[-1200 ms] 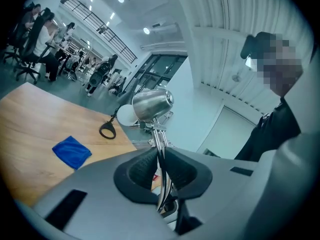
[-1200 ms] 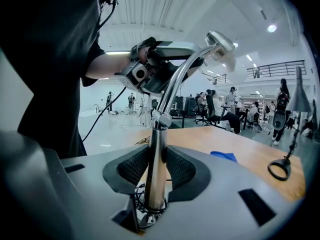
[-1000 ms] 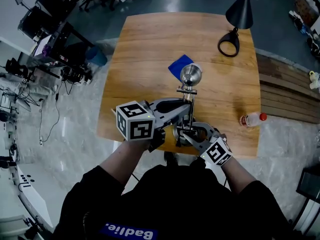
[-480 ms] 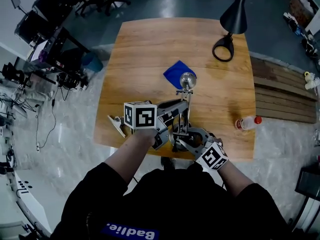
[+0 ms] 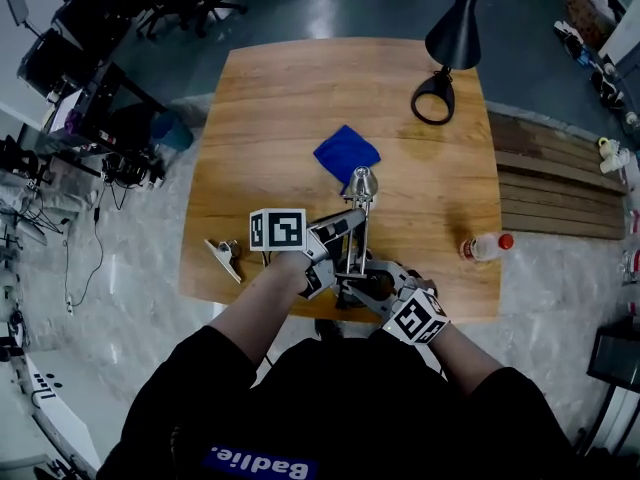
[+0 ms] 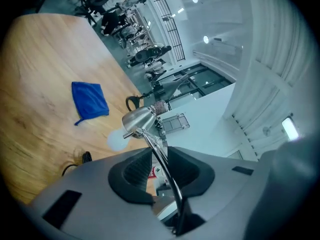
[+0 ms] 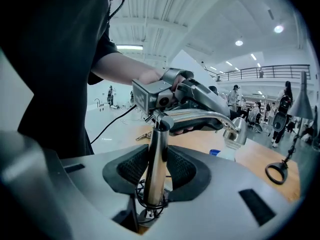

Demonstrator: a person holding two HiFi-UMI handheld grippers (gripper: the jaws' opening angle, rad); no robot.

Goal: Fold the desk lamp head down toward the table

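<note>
lamp head [image 6: 137,120] bulb [image 6: 116,140] shows in left gripper view, not overhead.

Steel, wood and blue
Silver lamp [image 5: 360,183] on tan wood-grain surface [image 5: 270,118]; blue cloth [image 5: 346,153] at 12 o'clock, black lamp [image 5: 452,38] at 1, red-capped bottle [image 5: 483,246] at 3.

Table [image 5: 280,108] bears desk lamp [image 5: 361,181], black lamp [image 5: 455,40], cloth [image 5: 345,154], bottle [image 5: 481,247].

The person wears a black short-sleeved shirt [image 5: 340,408] (a blue patch [image 5: 258,464] with white lettering sits on its front).
</note>
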